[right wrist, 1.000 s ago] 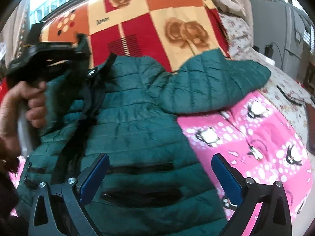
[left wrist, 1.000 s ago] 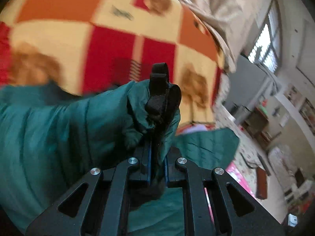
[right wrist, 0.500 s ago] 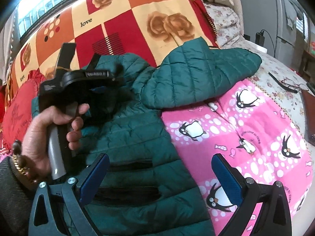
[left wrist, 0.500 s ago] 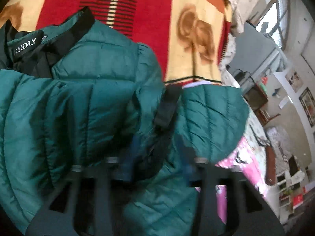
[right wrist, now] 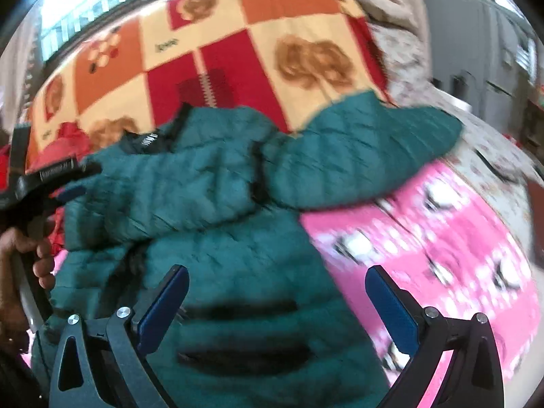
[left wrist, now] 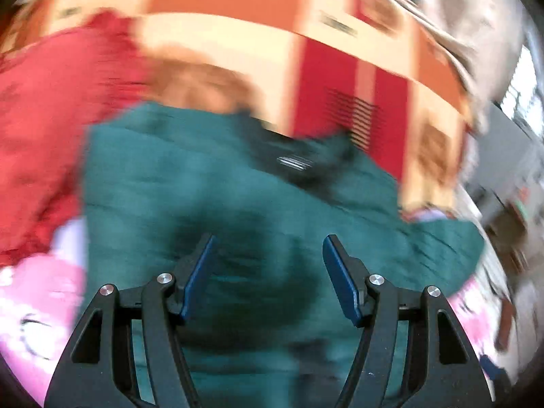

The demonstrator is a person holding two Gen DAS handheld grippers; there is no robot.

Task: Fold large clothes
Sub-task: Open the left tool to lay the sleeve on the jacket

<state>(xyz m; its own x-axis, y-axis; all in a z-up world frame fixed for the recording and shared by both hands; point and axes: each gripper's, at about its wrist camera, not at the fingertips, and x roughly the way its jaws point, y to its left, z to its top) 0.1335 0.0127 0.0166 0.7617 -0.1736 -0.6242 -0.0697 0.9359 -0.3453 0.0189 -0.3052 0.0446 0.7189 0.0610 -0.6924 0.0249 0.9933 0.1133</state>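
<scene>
While the green quilted jacket lay spread on the bed, both grippers hovered over it with nothing between their blue pads. It rested partly on a pink penguin-print sheet and partly against a blanket of red, orange and cream squares, its black collar pointing toward that blanket. One sleeve stretched out to the right across the edge of the pink sheet, while the other sleeve lay folded across the chest. Two dark pocket slits showed low on the front panel.

The right gripper stood wide apart, its jaws framing the lower front of the jacket without pressing on the fabric. The left gripper appeared in its own view with jaws parted and opening further, nothing caught between them; the padded cloth sat beneath the fingertips, though the heavy blur (the whole left view was smeared) kept me from telling whether a pad brushed it. In the right wrist view a hand gripped the left tool's handle at the far left edge, just beside the jacket's folded sleeve. A red cushion or cloth sat to the left of the jacket, near the collar end.
</scene>
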